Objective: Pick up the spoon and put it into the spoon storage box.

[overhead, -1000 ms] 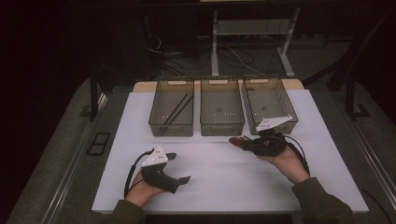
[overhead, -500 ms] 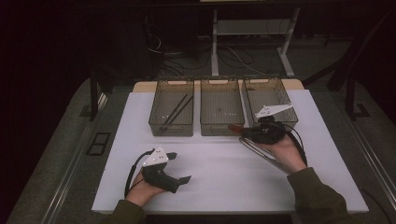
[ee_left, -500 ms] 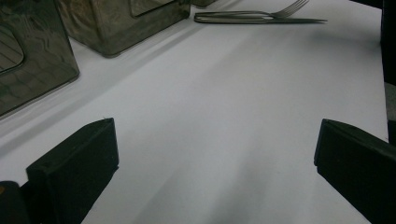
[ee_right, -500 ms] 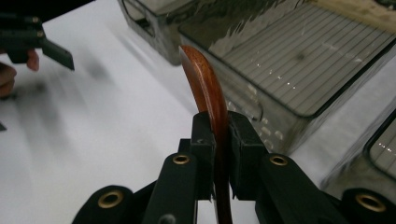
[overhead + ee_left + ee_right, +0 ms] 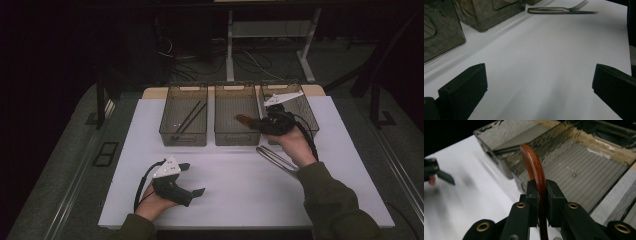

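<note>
My right gripper (image 5: 257, 124) is shut on a reddish-brown wooden utensil (image 5: 243, 119) and hovers over the near right part of the middle bin (image 5: 237, 138). In the right gripper view the curved wooden piece (image 5: 534, 167) stands clamped between the two black jaws of that gripper (image 5: 541, 187), above the bin's ribbed floor. My left gripper (image 5: 192, 179) rests on the white table near the front edge, its jaws wide apart with nothing between them; its own view shows bare table between the jaws of the gripper (image 5: 539, 75).
Three smoky translucent bins stand in a row at the back: the left bin (image 5: 183, 138) holds dark chopsticks (image 5: 189, 117), and the right bin (image 5: 311, 117) lies behind my right hand. Metal cutlery (image 5: 276, 159), including a fork (image 5: 574, 6), lies on the white table (image 5: 240, 200).
My right gripper has carried the wooden utensil up, away and leftward, from in front of the right bin to over the middle bin. The left gripper has stayed put.
</note>
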### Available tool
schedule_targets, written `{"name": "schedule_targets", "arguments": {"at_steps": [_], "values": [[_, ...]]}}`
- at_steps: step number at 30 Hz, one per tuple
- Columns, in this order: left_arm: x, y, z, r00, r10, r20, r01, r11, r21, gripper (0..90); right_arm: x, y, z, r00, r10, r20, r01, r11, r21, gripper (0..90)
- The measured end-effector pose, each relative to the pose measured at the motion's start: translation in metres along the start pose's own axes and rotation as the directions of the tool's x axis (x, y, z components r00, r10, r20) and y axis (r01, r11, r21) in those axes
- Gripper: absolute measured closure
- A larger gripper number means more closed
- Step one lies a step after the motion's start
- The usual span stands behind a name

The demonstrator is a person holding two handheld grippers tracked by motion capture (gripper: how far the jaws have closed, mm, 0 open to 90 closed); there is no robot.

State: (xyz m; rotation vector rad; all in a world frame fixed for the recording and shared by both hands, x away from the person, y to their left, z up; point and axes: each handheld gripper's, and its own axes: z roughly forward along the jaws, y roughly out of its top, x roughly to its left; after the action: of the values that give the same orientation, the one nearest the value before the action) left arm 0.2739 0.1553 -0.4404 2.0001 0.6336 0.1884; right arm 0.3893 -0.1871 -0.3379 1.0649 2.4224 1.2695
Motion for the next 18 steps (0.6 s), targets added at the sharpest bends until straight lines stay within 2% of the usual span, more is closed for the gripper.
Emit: {"name": "schedule_targets", "arguments": {"at_steps": [7, 18], "values": [[0.0, 0.001, 0.001, 1.0, 0.002, 0.007, -0.002, 1.0, 0.001, 0.0, -0.006, 0.023, 0.013, 0.9998, 0.019, 0.011, -0.018, 0.999, -0.026, 80.5], [-0.003, 0.001, 0.004, 0.9999, 0.008, 0.013, -0.008, 1.0, -0.001, 0.0, -0.021, 0.046, 0.053, 0.9987, 0.051, 0.012, -0.05, 0.998, -0.039, 80.5]]}}
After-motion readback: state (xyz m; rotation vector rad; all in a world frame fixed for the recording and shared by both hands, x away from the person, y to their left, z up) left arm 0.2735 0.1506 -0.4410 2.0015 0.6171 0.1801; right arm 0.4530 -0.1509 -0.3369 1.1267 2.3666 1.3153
